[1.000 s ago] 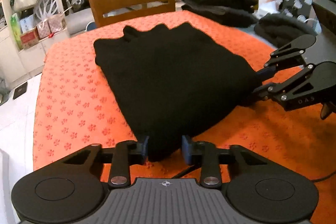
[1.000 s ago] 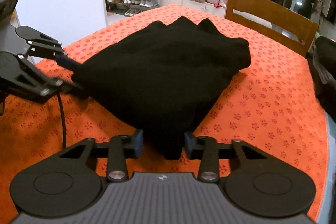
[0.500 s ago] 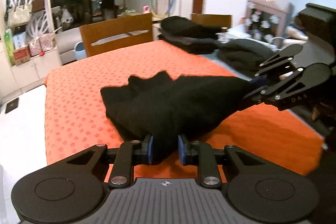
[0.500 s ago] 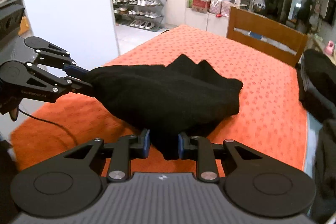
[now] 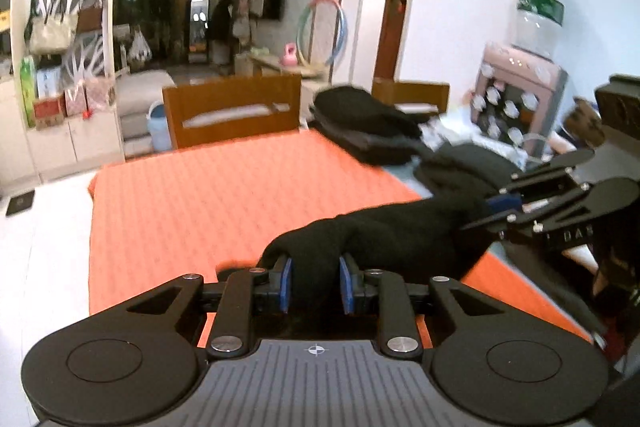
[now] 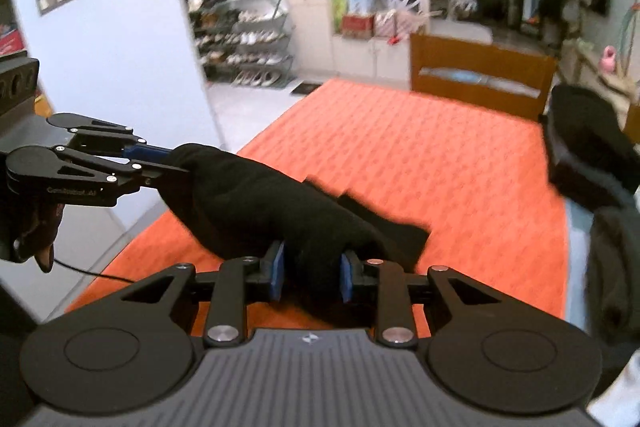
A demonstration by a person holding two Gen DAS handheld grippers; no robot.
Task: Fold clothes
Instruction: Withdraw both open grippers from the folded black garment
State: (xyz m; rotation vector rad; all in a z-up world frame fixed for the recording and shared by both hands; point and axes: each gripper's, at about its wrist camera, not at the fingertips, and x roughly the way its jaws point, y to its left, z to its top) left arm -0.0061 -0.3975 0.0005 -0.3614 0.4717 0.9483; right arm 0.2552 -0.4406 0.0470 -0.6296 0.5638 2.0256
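Black knit garment (image 5: pixel 384 239), folded, is off the table (image 5: pixel 224 195) and slung between both grippers. Left gripper (image 5: pixel 314 281) clenched on one end, right gripper (image 6: pixel 310 277) clenched on the other.

Risks, my read:
- only a bunched edge sits between each pair of pads; thick layers could slip out and the fold would fall open
- the middle sags, loose corners hang low and could drag on the orange cloth
- pulling the grippers apart would stretch it out of shape

Table: orange patterned cloth. Stack (image 5: pixel 360 123) of dark clothes at its far right corner, wooden chair (image 5: pixel 232 115) behind. Room: shoe rack (image 6: pixel 244 43), water dispenser (image 5: pixel 528 75).
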